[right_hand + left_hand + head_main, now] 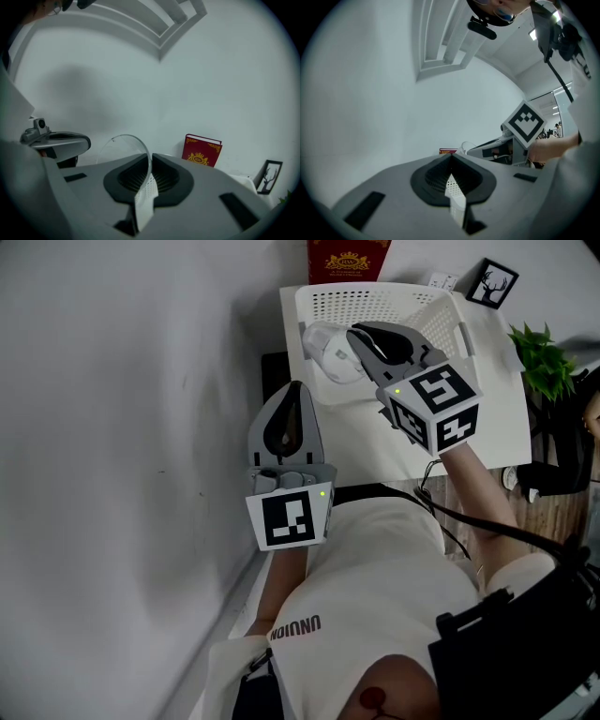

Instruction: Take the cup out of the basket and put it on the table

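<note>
A clear plastic cup (330,354) hangs over the left part of the white perforated basket (375,301). My right gripper (361,334) is shut on its thin wall. In the right gripper view the cup's rim (123,146) arcs up and to the left from between the closed jaws of the right gripper (151,157). Whether the cup touches the basket floor is hidden. My left gripper (295,390) is shut and holds nothing; it hovers by the table's left front corner, apart from the basket. The left gripper view shows the left gripper (451,157) with its tips together.
The basket stands on a white table (487,427) against a grey wall. Behind it are a red book (347,259) and a small framed deer picture (492,282). A green plant (544,357) is at the right edge. Bare tabletop lies in front of the basket.
</note>
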Tool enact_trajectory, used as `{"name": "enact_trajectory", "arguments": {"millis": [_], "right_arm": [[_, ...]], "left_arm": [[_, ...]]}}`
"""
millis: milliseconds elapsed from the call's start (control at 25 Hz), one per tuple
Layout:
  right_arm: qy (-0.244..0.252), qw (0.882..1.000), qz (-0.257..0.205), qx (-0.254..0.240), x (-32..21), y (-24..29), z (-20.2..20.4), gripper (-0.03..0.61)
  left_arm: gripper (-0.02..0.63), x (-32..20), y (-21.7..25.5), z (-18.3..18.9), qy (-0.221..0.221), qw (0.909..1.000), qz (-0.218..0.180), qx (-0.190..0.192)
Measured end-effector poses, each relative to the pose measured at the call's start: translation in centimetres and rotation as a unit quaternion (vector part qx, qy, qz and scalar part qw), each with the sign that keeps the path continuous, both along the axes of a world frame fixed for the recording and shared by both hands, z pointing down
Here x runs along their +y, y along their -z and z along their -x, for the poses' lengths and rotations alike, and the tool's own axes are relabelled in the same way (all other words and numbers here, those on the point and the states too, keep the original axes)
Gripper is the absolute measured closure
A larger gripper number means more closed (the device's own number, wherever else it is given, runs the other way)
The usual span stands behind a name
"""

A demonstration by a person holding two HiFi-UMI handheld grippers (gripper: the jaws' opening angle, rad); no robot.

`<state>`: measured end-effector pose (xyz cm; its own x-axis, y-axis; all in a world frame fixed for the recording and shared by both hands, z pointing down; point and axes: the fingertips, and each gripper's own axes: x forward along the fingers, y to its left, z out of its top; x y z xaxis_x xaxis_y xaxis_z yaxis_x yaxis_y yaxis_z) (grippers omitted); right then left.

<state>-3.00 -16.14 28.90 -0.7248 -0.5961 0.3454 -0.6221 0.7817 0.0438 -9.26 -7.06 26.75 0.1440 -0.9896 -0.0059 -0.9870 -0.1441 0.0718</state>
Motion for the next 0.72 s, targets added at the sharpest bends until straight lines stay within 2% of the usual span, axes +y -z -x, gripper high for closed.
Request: {"name": "enact_trajectory", "arguments": {"millis": [720], "right_arm": [[0.054, 0.998, 0.005, -0.015, 2.6, 1.0, 2.9, 0.538]], "left_arm": [[0.603, 1.4, 0.8, 2.0, 0.042, 0.9991, -0.001, -0.009]]}}
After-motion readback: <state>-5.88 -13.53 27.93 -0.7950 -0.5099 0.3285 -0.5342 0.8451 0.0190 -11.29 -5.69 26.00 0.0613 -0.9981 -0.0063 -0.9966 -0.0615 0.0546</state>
